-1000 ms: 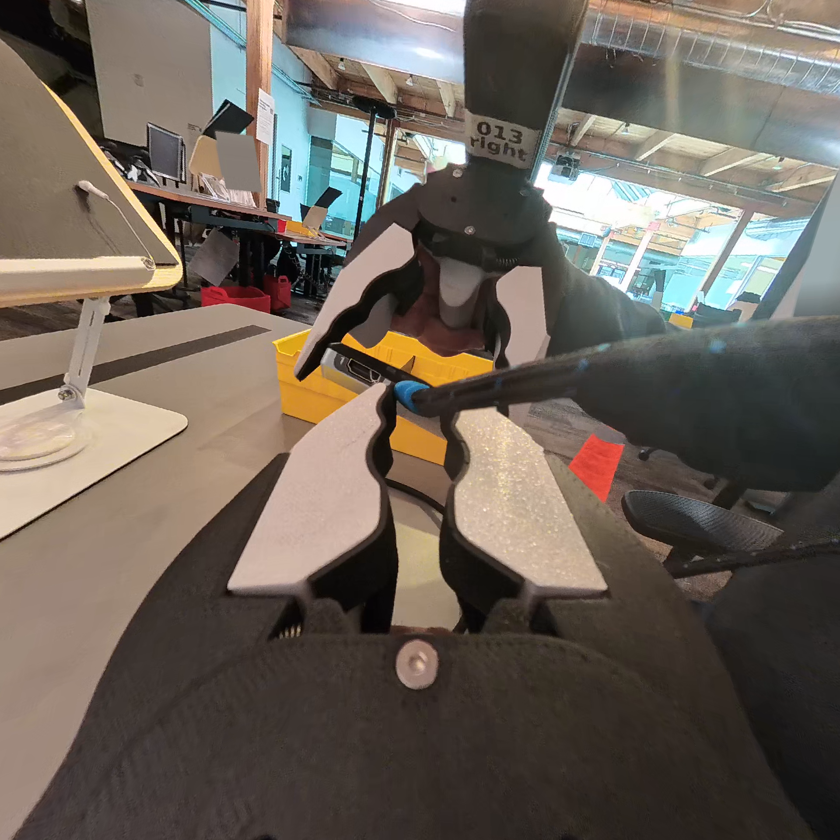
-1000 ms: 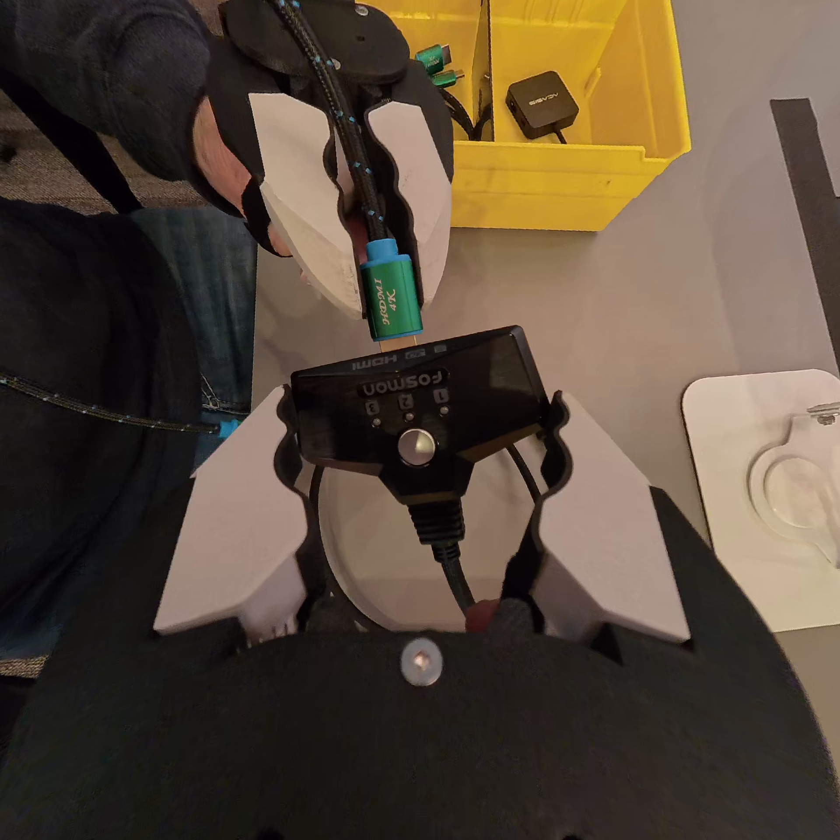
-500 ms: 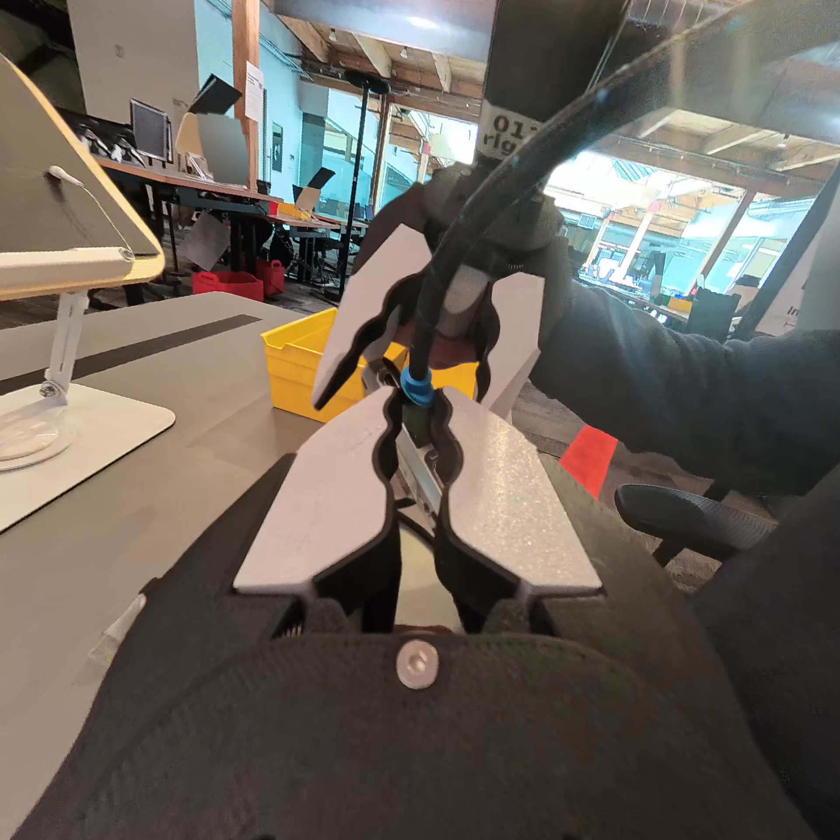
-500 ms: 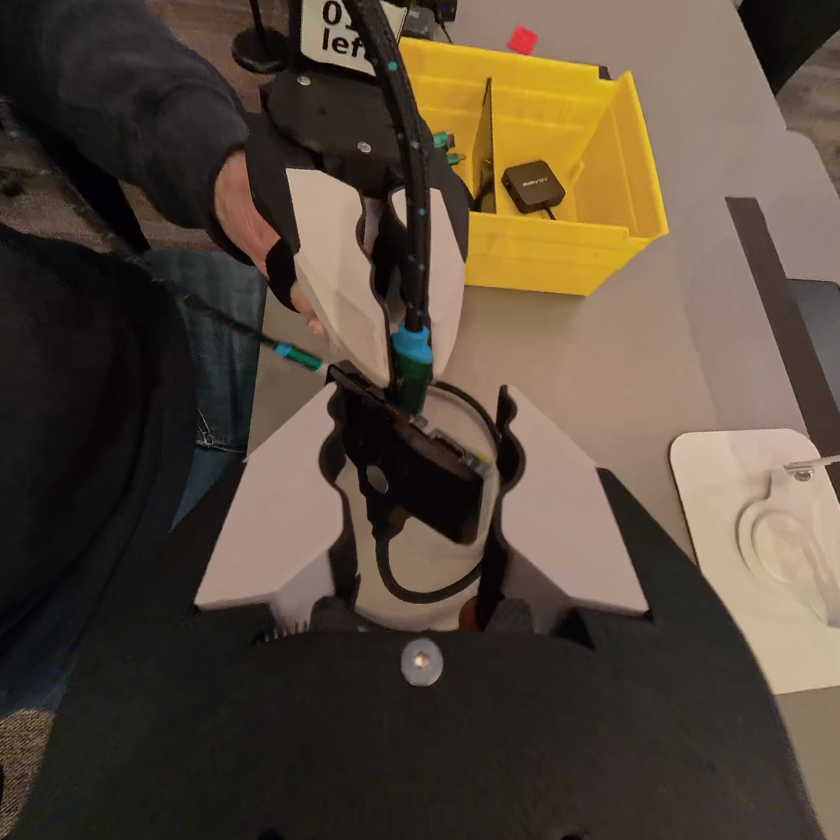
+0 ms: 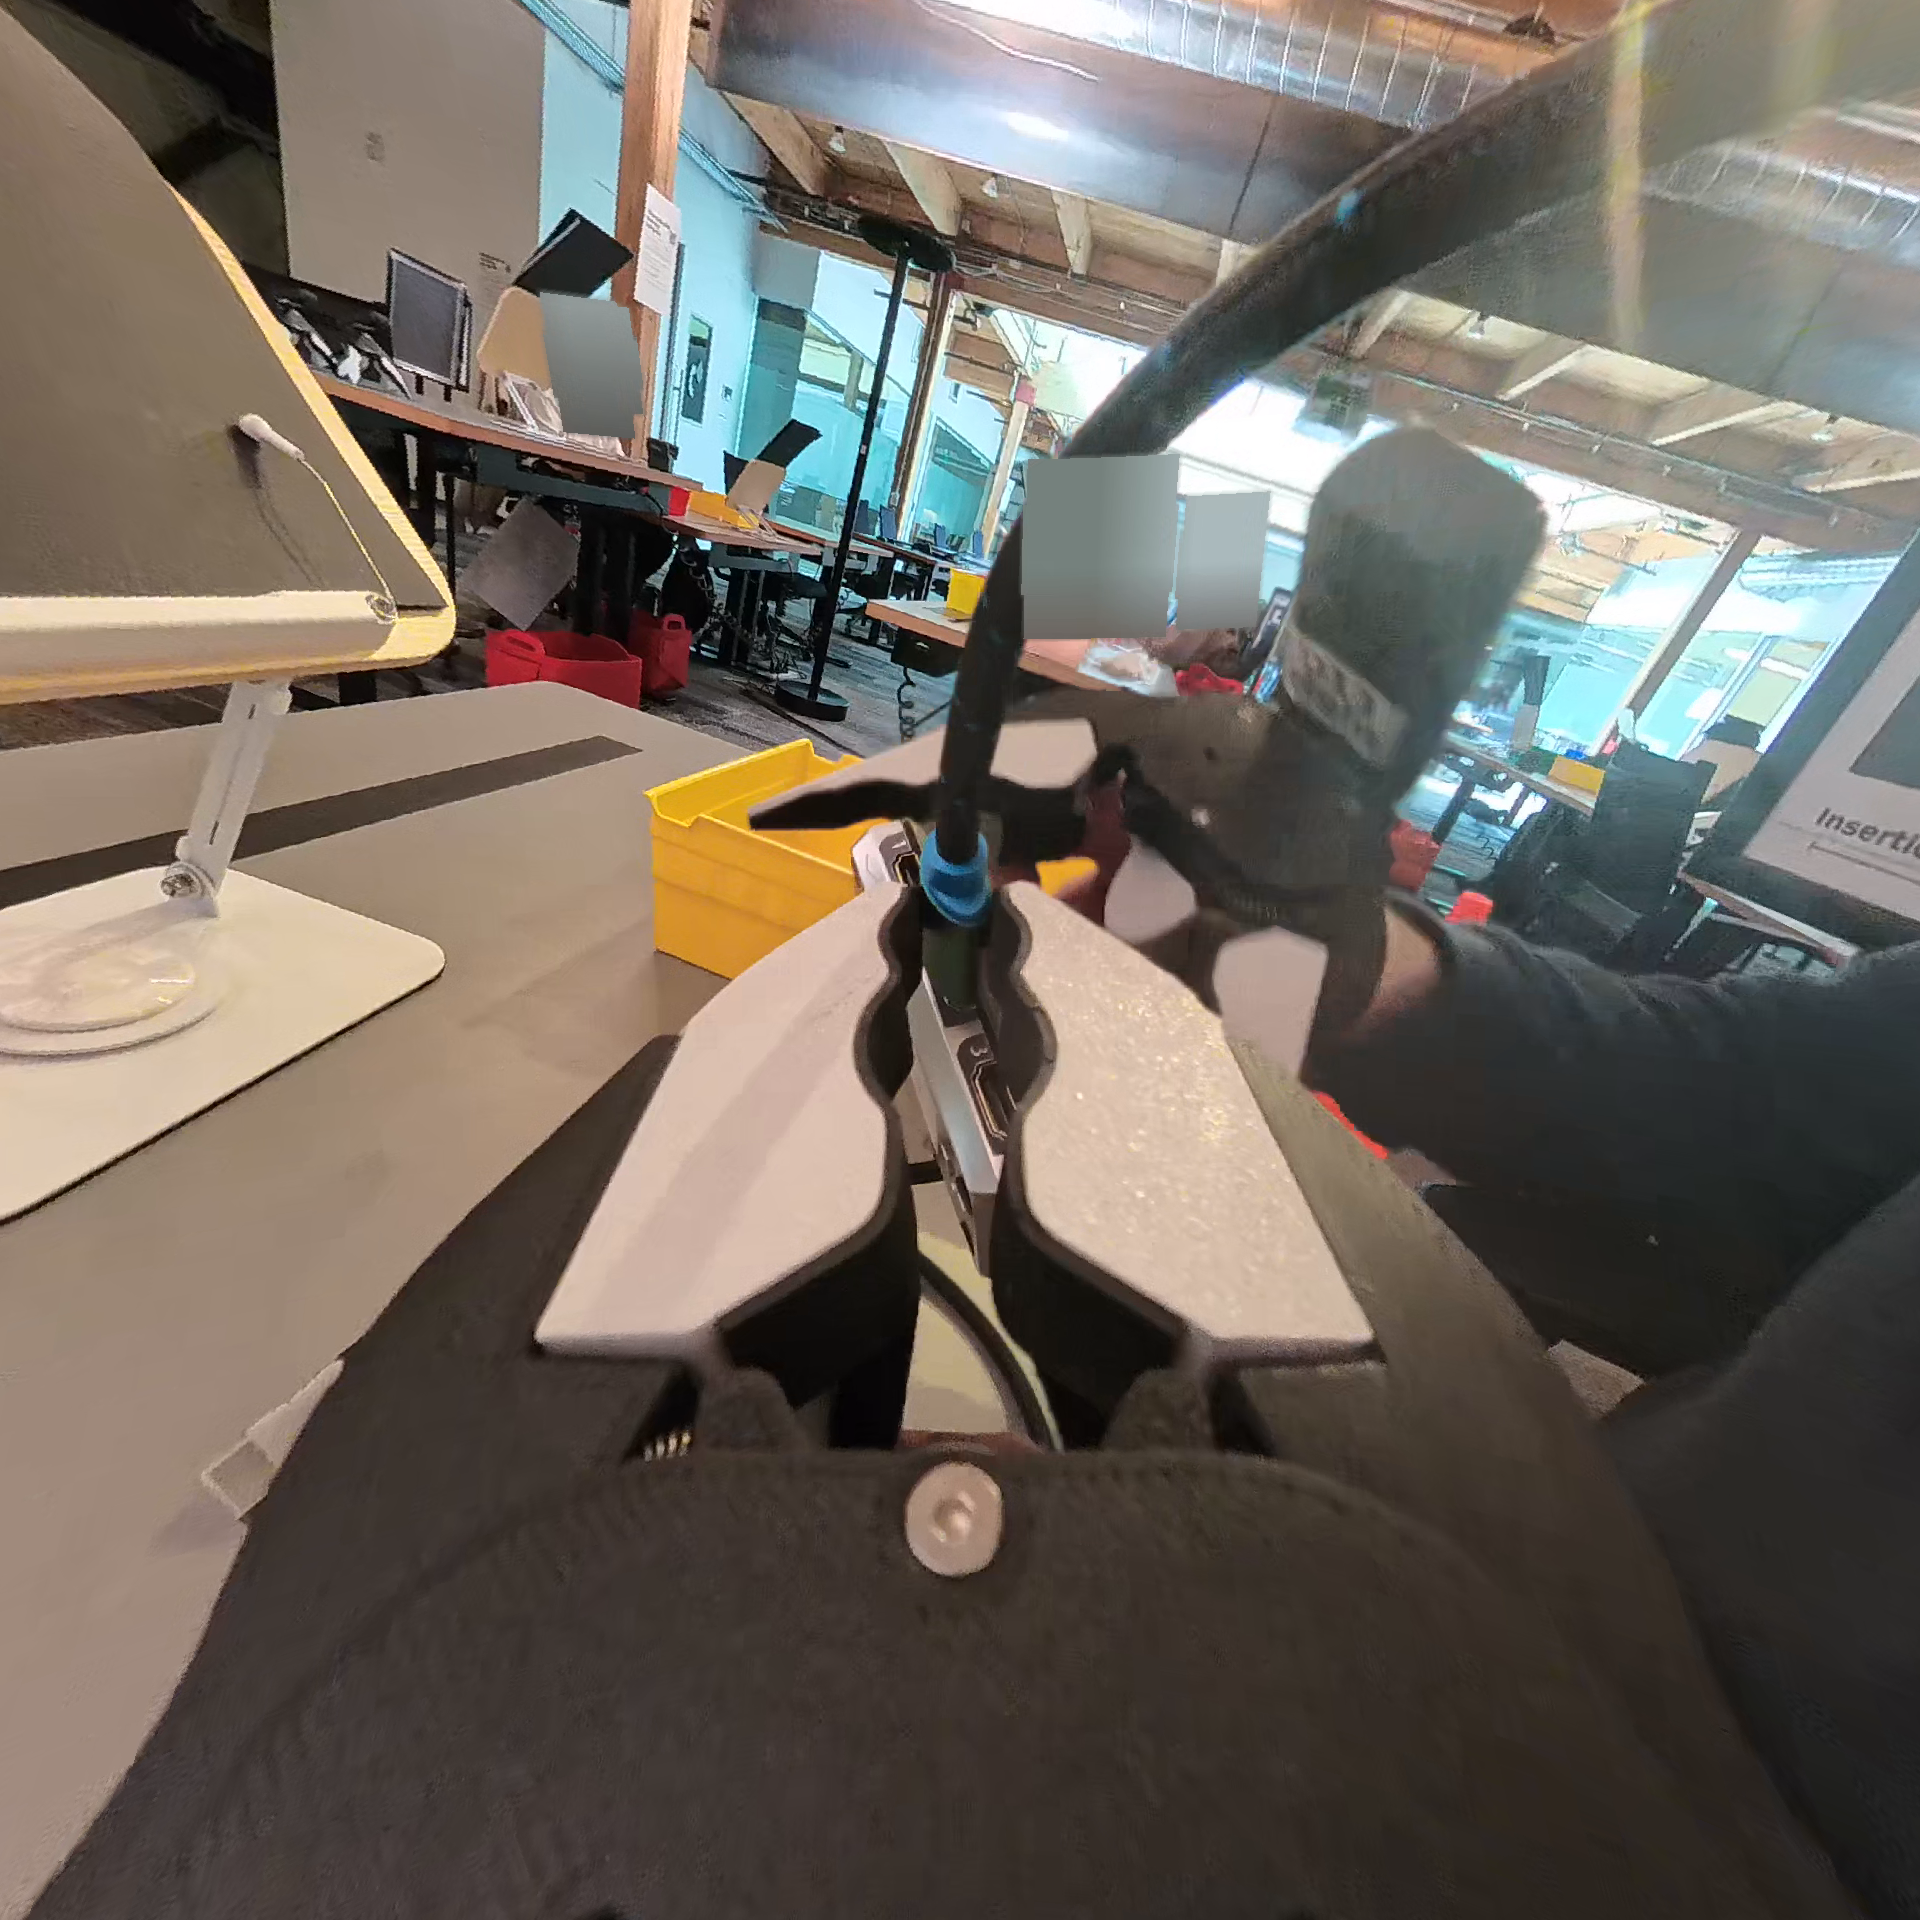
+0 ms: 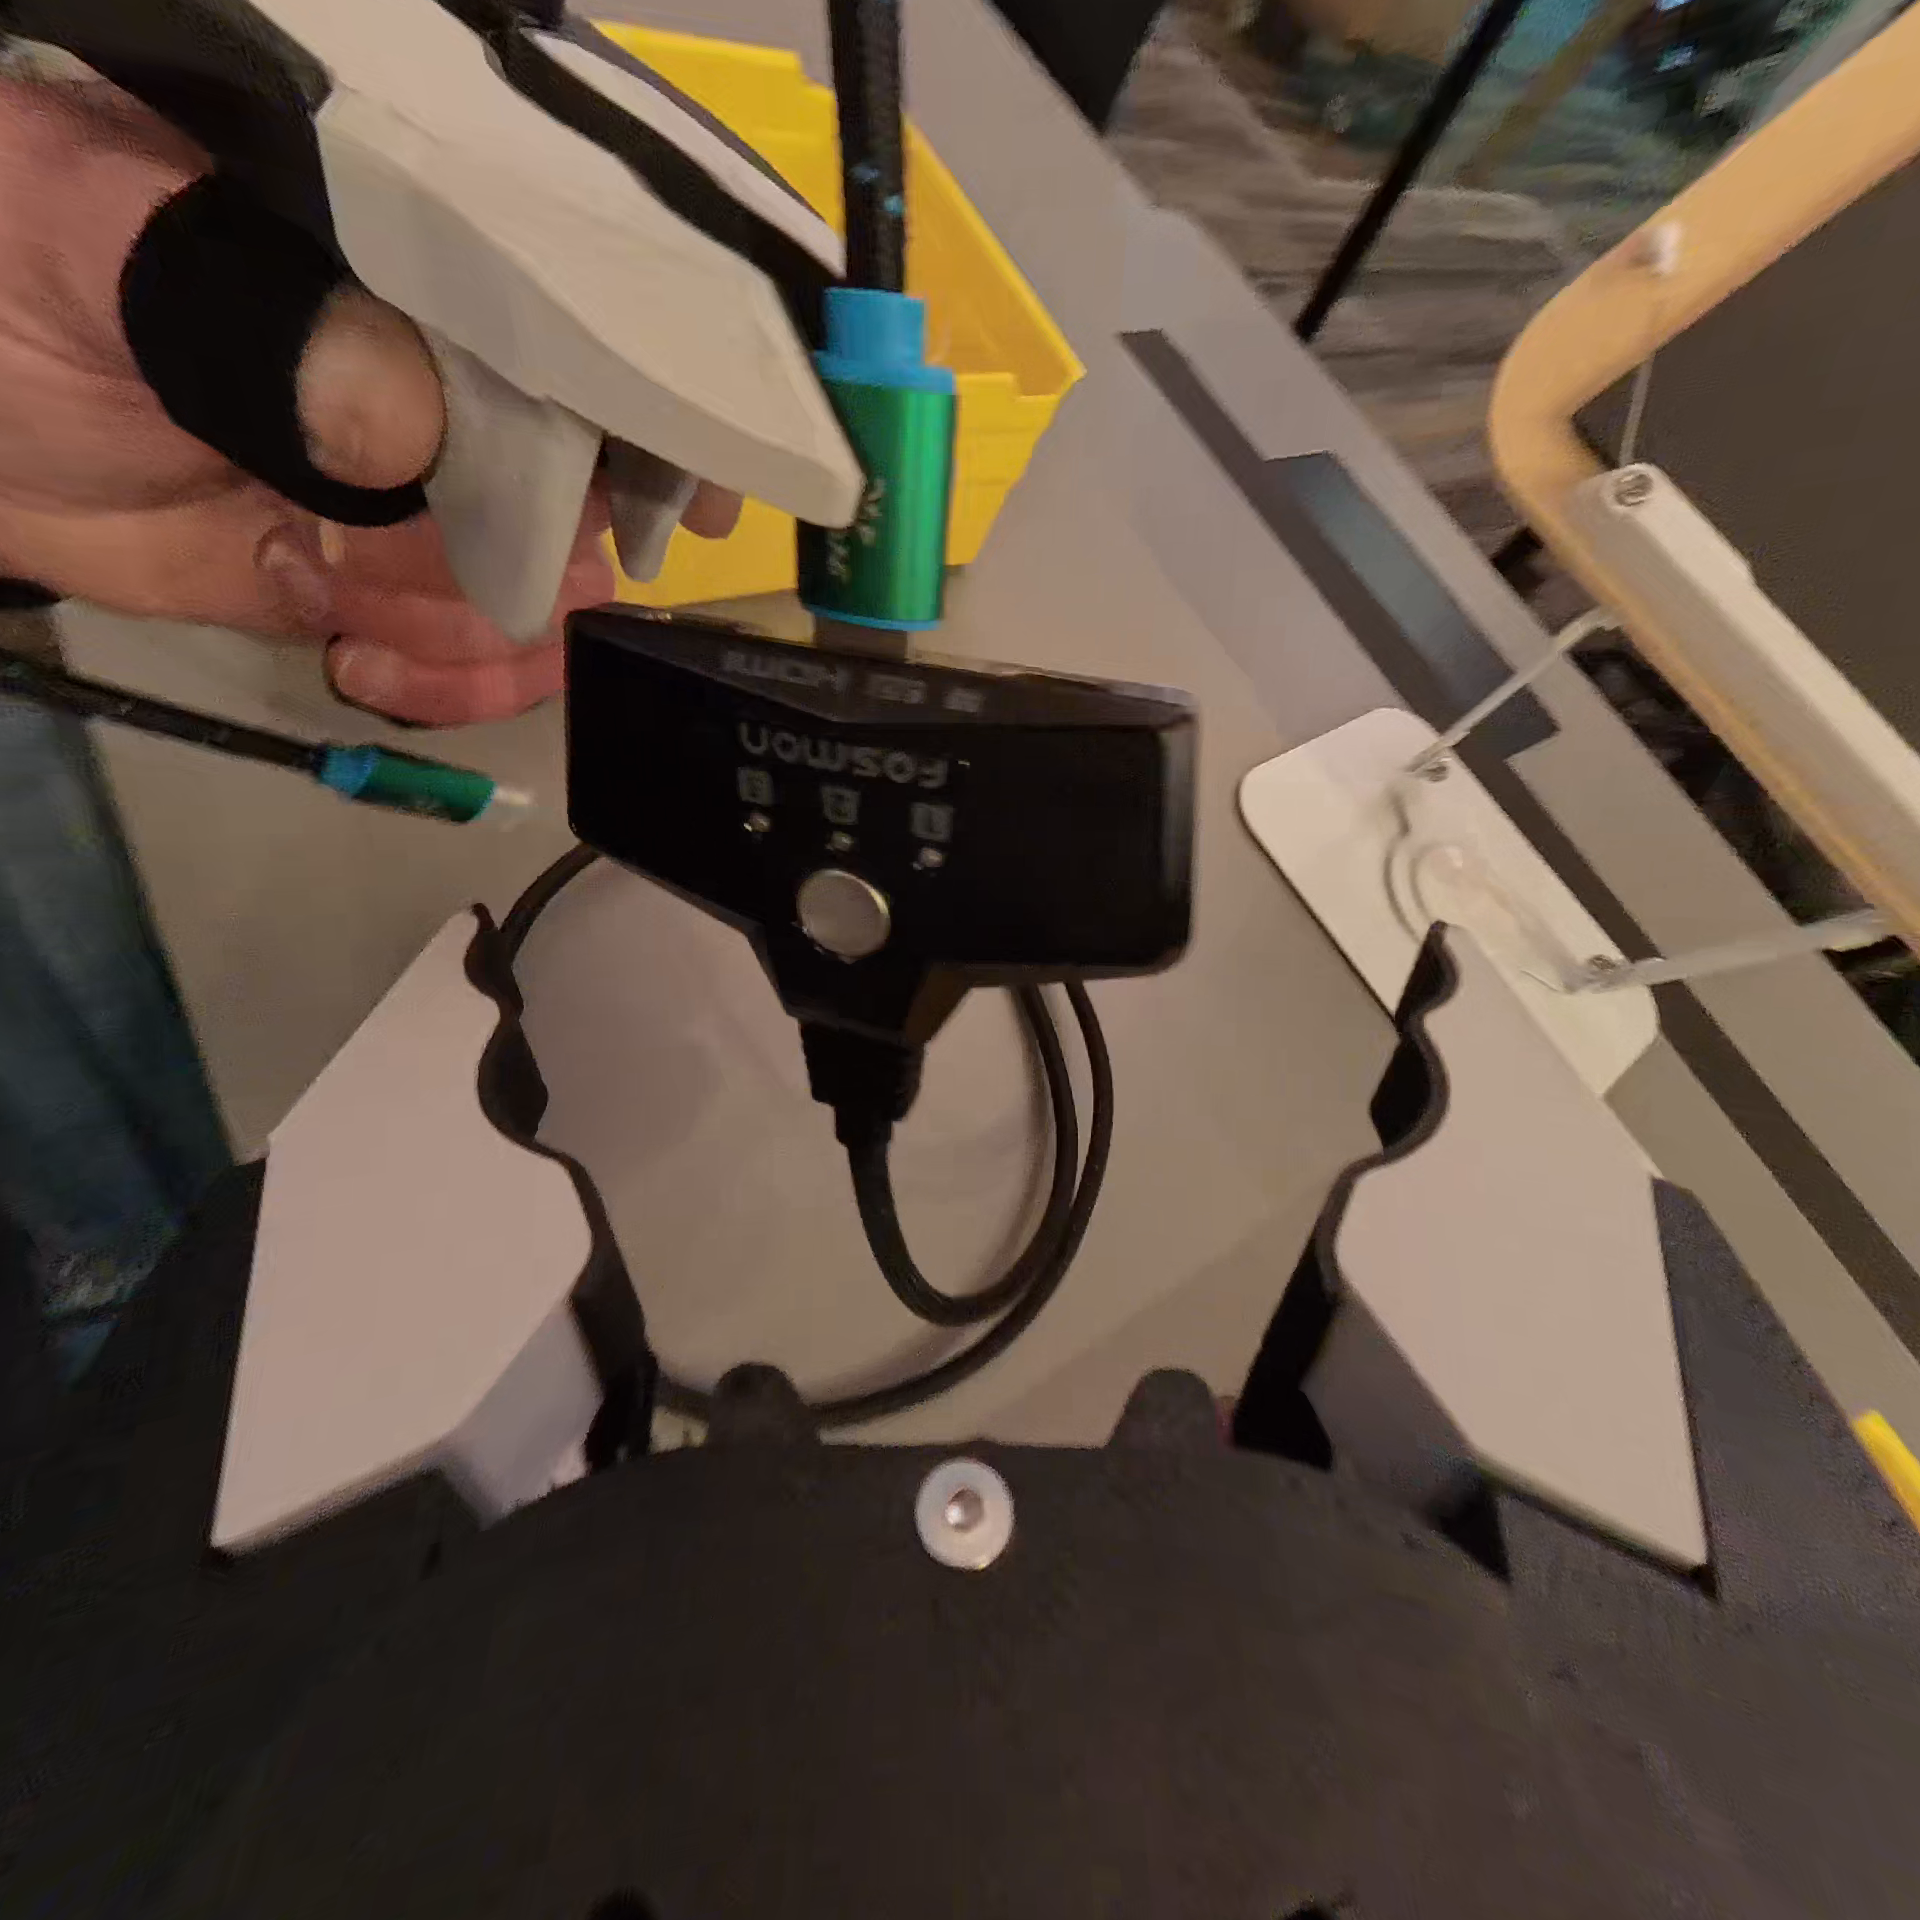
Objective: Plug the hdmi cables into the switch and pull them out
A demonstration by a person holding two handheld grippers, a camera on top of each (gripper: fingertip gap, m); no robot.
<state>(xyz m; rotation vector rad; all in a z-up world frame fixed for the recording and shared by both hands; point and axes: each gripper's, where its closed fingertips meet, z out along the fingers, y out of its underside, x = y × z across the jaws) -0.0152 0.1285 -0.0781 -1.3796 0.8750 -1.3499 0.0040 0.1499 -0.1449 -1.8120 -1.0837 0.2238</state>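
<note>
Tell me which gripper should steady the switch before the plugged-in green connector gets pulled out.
Right. The right gripper is free, jaws open either side of the black switch. The left gripper is shut on the green plug at the switch's port, so it likely does the pulling.

Black HDMI switch [image 6: 883, 821] with round silver button, hanging off green plug [image 6: 878, 499] seated in its far edge, second green-plugged cable [image 6: 416, 795] loose (tip just beside switch's left end)
</note>
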